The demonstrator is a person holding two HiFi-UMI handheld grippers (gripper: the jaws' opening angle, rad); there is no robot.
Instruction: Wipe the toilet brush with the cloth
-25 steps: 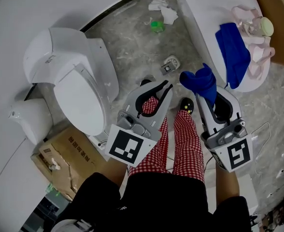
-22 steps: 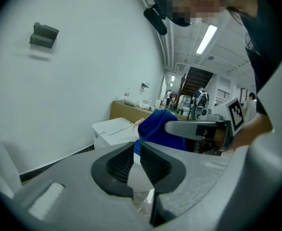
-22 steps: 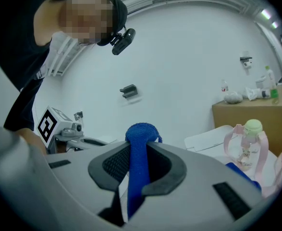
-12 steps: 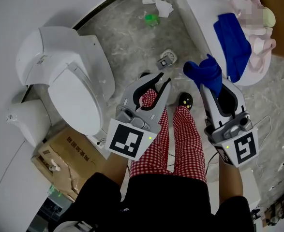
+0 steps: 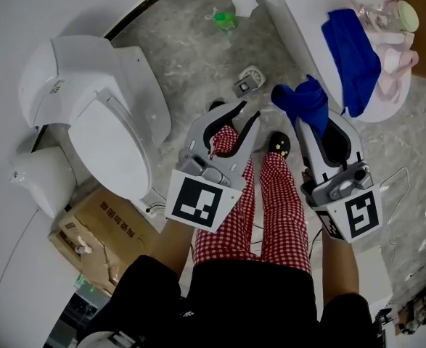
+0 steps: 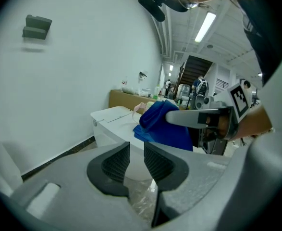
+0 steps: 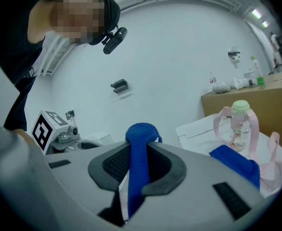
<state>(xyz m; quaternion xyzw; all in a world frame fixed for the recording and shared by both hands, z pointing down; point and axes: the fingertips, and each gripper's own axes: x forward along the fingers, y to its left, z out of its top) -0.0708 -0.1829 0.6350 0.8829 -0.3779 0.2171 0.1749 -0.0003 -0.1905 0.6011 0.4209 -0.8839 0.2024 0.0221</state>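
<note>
One bunched blue cloth (image 5: 303, 104) is sticking up, pinched in the right gripper (image 5: 318, 125); the left gripper (image 5: 247, 112), empty, has just been opening its jaws, standing narrowly apart.

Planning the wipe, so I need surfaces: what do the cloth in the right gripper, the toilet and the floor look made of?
The cloth: blue matte fabric, a fine knit-like texture showing where the right gripper pinches it. The toilet: smooth white with a soft sheen, probably ceramic or hard plastic. The floor: grey veined stone or tile, marble-like.
</note>
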